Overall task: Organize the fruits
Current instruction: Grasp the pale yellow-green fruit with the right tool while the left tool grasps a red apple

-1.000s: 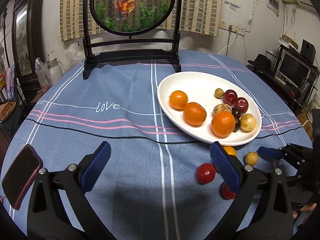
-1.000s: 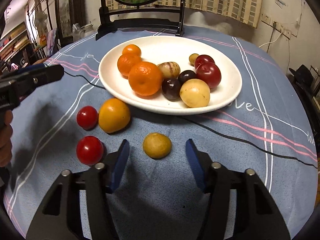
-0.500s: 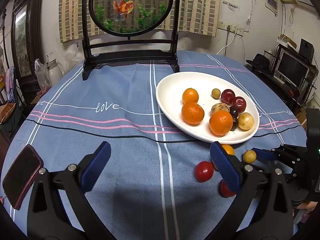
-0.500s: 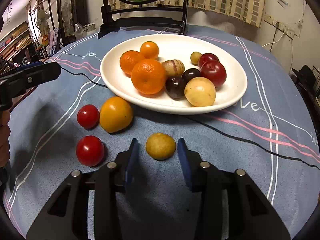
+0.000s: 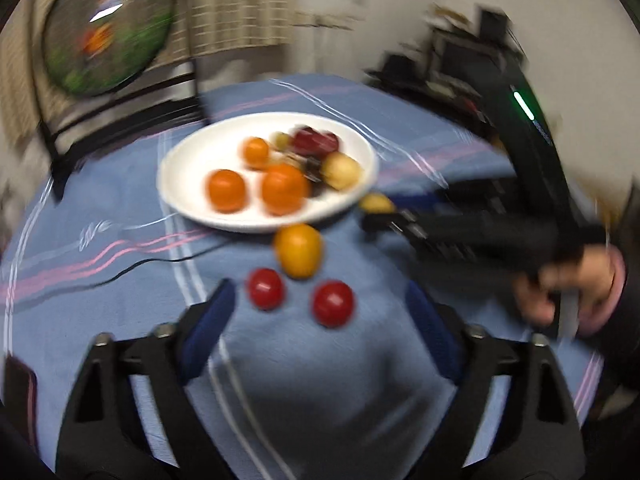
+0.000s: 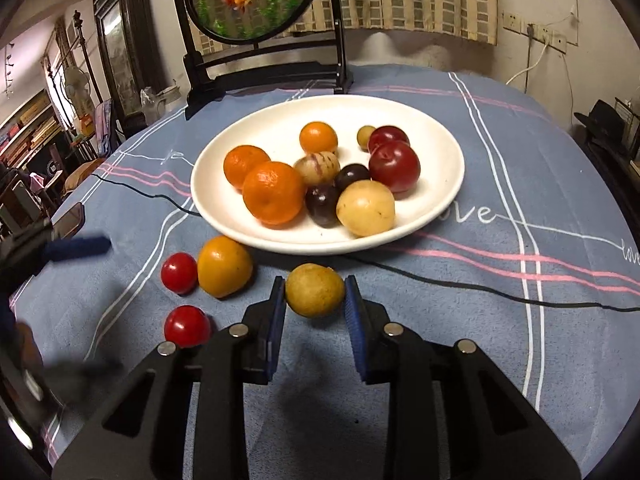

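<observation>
A white plate [image 6: 436, 132] holds several oranges, plums and pale fruits. In front of it on the blue cloth lie an orange-yellow fruit [image 6: 225, 266] and two red tomatoes [image 6: 179, 273] [image 6: 187, 326]. My right gripper [image 6: 315, 293] is shut on a small yellow fruit [image 6: 315, 289], with a pad pressed on each side. The left wrist view is blurred. There my left gripper [image 5: 320, 304] is closing, its pads still wide apart. The two tomatoes [image 5: 265, 289] [image 5: 333, 304] sit between and just ahead of its tips, untouched. The plate [image 5: 180, 176] lies beyond them.
A round fish screen on a black stand [image 6: 256, 0] stands behind the plate. A thin black cable [image 6: 480, 286] crosses the cloth in front of the plate. A dark phone [image 6: 74, 218] lies at the left. A hand [image 5: 576, 284] holds the right gripper's handle.
My right gripper has narrowed onto the small yellow fruit. My left gripper swung and rolled toward the loose tomatoes, which now lie between its narrower jaws; its view has blurred.
</observation>
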### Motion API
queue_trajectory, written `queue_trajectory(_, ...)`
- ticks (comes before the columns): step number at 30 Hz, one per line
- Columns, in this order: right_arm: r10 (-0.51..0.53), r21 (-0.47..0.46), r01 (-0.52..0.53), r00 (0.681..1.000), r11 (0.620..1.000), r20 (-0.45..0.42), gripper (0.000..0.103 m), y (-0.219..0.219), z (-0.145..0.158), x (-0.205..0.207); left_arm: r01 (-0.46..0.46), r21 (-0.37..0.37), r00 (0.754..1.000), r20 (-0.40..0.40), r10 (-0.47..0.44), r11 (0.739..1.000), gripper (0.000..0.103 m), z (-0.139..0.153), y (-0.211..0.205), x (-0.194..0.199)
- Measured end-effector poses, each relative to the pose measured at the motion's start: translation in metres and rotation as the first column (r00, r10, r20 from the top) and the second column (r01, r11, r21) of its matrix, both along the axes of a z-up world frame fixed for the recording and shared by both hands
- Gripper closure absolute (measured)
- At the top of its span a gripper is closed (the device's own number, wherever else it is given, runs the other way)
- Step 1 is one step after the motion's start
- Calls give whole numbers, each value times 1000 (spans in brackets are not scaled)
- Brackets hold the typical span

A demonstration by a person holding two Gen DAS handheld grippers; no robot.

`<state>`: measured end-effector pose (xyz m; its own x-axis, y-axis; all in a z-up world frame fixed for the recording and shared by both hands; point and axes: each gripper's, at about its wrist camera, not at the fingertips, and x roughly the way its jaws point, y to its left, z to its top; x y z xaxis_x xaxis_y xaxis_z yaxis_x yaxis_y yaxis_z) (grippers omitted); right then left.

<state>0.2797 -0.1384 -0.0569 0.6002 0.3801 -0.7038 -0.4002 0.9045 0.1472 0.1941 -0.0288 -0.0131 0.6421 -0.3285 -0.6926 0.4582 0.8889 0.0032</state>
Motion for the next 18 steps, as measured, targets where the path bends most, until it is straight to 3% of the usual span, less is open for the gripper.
queue_trajectory(2,5,-9,-5,1000,1000,2,74,2,0,0,12,61,1000,-7,-11,998,40,-10,-11,-2)
queue_trajectory(4,6,-20,-6,1000,1000,8,74,4,0,-1,8,65,999,-49,-5,998,57,-19,-13,4)
queue_trajectory(6,11,-27,-10,1000,1000,9,74,6,0,-2,-4,59,997,-76,8,998,64,-24,-12,8)
queue_trajectory(18,12,-21,-12,1000,1000,8,74,7,1,-3,-14,13,993,-117,16,1000,64,-28,-10,22)
